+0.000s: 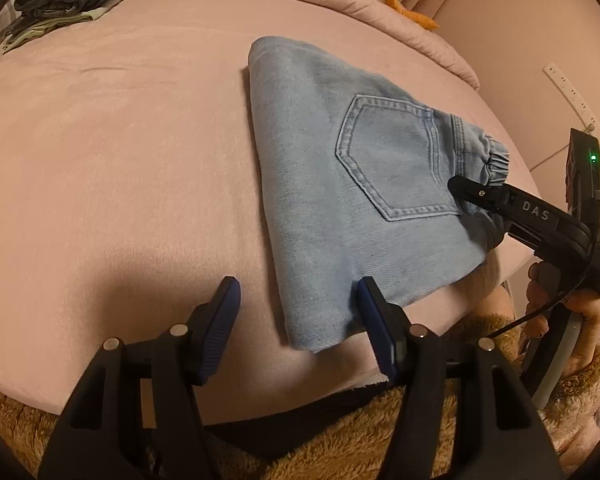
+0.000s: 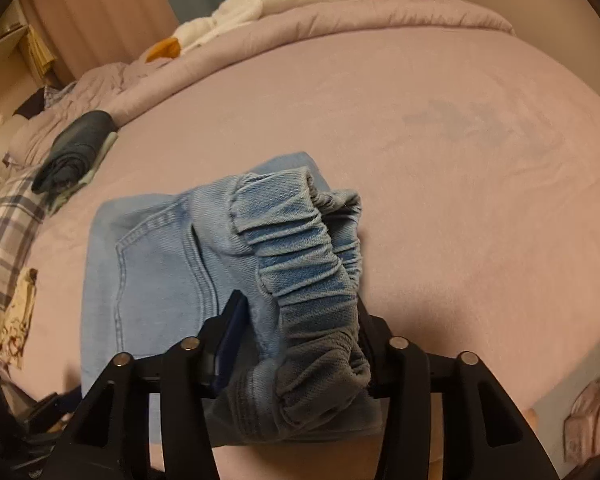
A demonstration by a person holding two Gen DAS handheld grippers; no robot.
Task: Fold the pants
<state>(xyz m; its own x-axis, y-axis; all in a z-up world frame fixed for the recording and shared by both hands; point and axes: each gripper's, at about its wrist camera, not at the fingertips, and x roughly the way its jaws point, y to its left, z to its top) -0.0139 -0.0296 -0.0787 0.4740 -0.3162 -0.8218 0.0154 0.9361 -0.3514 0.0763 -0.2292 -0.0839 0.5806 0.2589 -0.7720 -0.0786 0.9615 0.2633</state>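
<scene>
On the pink bed [image 1: 120,140], right tongs [image 2: 300,344] clamp the folded jeans' [image 1: 340,184] elastic waistband [image 2: 312,264] while left tongs [image 1: 296,304] gape empty over a corner.

Pants [image 1: 340,184] on bed [image 1: 120,140] (folded)

1. Warm, dim indoor light is tinting both views pinkish-brown; its source is staying out of frame.
2. The left gripper [image 1: 296,300] is casting a soft shadow on the sheet [image 1: 120,152] below its fingers, and the near edge is lying darker than the middle.
3. The jeans [image 2: 152,264] are showing crisp stitching, while the waistband [image 2: 320,352] close to the lens is falling into shade and going grey.
4. Fisheye distortion is bulging the bed into a dome, and black vignette is cutting every corner.
5. A small green lamp [image 1: 593,157] is glowing.
6. The far pile [image 2: 76,148] is looking soft and grainy.
</scene>
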